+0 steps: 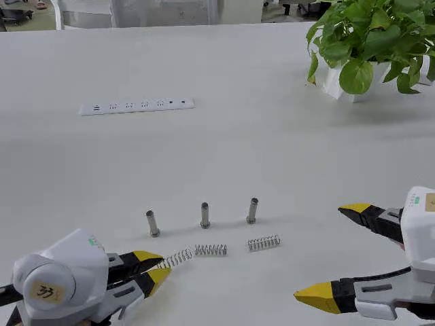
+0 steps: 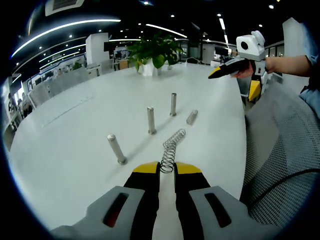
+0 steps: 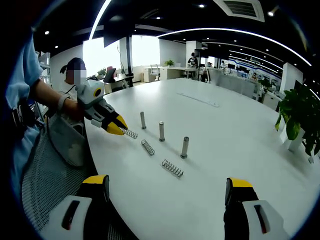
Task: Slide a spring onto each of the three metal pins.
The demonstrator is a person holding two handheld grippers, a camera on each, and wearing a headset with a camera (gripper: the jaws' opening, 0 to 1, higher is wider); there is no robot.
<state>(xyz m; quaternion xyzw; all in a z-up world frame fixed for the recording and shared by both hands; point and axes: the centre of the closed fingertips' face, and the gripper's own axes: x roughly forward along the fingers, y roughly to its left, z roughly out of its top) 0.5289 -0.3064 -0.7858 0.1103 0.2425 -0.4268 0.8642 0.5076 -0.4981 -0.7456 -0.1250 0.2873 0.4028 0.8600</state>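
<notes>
Three upright metal pins (image 1: 153, 223) (image 1: 204, 214) (image 1: 252, 210) stand in a row on the white table. In front of them lie three springs: a left one (image 1: 178, 257), a middle one (image 1: 211, 250) and a right one (image 1: 264, 242). My left gripper (image 1: 160, 265) is shut on the near end of the left spring (image 2: 169, 152), which still rests on the table; its yellow fingertips (image 2: 147, 168) pinch the coil. My right gripper (image 1: 333, 252) is wide open with nothing between its jaws, off to the right of the springs. The right gripper view has the pins (image 3: 161, 131) and springs (image 3: 172, 168) ahead.
A white power strip (image 1: 136, 106) lies at the far left of the table (image 1: 272, 149). A potted green plant (image 1: 370, 41) stands at the far right corner. A mesh chair (image 2: 285, 150) sits by the table's edge.
</notes>
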